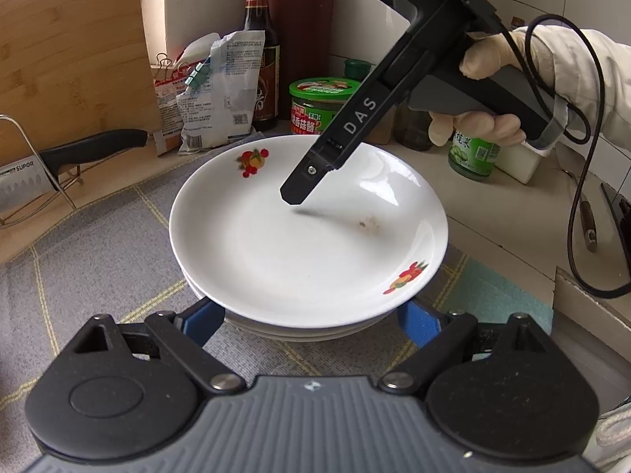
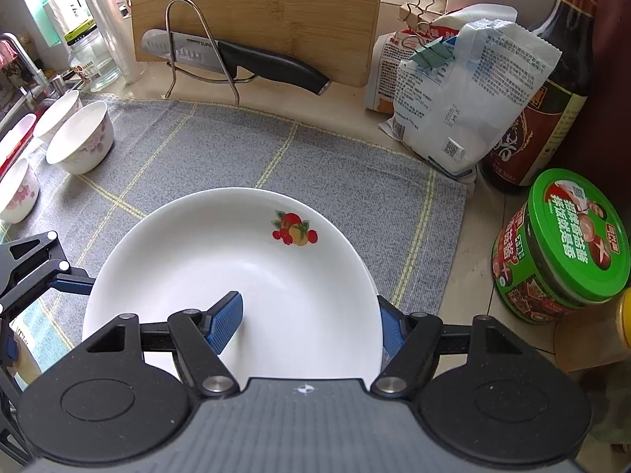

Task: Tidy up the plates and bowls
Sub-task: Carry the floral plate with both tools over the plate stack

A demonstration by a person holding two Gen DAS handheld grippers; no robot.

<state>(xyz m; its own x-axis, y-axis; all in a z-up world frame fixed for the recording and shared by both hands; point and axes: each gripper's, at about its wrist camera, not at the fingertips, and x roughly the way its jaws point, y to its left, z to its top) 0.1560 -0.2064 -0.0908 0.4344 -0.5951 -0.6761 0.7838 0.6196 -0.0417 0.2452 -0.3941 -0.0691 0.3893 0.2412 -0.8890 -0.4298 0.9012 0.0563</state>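
Note:
A stack of white plates [image 1: 276, 244] with fruit decals rests on the grey mat [image 1: 98, 268]. My left gripper [image 1: 311, 315] is open wide. Its blue fingers [image 1: 205, 321] reach under the top plate's rim, one on each side of the stack's near edge, and I cannot tell whether they touch it. My right gripper [image 2: 307, 307] is open and straddles the top plate [image 2: 244, 260]'s rim, with one pad inside the dish and the other outside. Its inner finger [image 1: 303, 181] hovers just above the plate's well. Three floral bowls [image 2: 81, 138] stand at the mat's left edge.
A knife [image 2: 252, 61] in a wire rack leans by the bamboo cutting board [image 2: 256, 4] at the back. Clipped bags [image 2: 465, 110], a dark sauce bottle [image 2: 552, 90] and a green-lidded jar [image 2: 560, 248] crowd the right. A faucet [image 2: 23, 59] and glass jar [image 2: 92, 59] are at the left.

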